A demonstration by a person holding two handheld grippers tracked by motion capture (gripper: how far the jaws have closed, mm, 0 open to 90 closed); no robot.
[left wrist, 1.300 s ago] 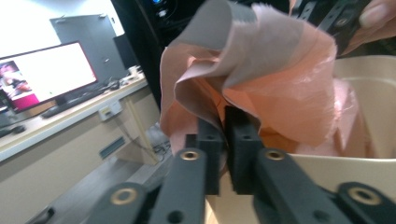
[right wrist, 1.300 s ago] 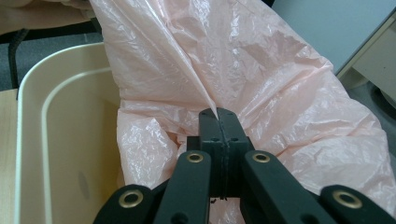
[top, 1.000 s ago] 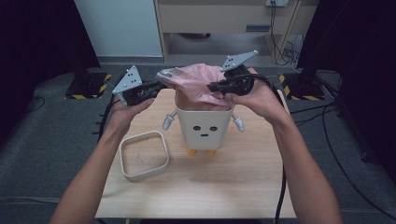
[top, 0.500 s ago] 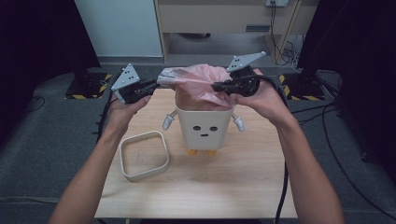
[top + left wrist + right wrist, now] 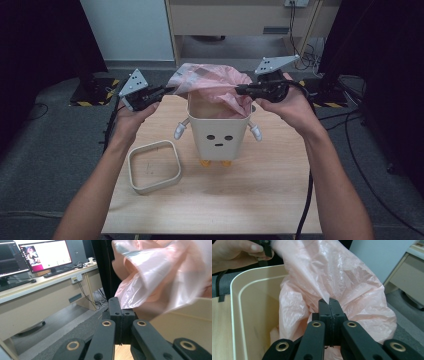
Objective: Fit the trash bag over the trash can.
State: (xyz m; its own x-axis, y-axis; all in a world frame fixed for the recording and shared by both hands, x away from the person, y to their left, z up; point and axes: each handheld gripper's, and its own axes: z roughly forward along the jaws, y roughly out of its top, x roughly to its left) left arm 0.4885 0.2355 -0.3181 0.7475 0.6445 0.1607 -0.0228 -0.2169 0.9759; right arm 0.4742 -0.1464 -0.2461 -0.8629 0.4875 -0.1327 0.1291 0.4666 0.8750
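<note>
Pink plastic bag (image 5: pixel 212 82) stretched above the cream bin (image 5: pixel 218 137), lower part hanging down inside the bin's mouth. Left gripper (image 5: pixel 167 90), to the left of the bin's rim, clamped shut on the bag's left edge; in the left gripper view, jaws pressed together with the film (image 5: pixel 160 272) bunched just past the tips and the bin's wall (image 5: pixel 185 320) to one side. Right gripper (image 5: pixel 239 91), over the bin's right rim, pinched tight on a fold of the bag (image 5: pixel 329 277), jaws together, the bin's rounded rim (image 5: pixel 242 280) beside them. Face with two dots and a dash on the bin's front, small arms at its sides. Loose square rim ring (image 5: pixel 154 166) lying flat on the wooden table (image 5: pixel 260 200), left of the bin and nearer the person.
</note>
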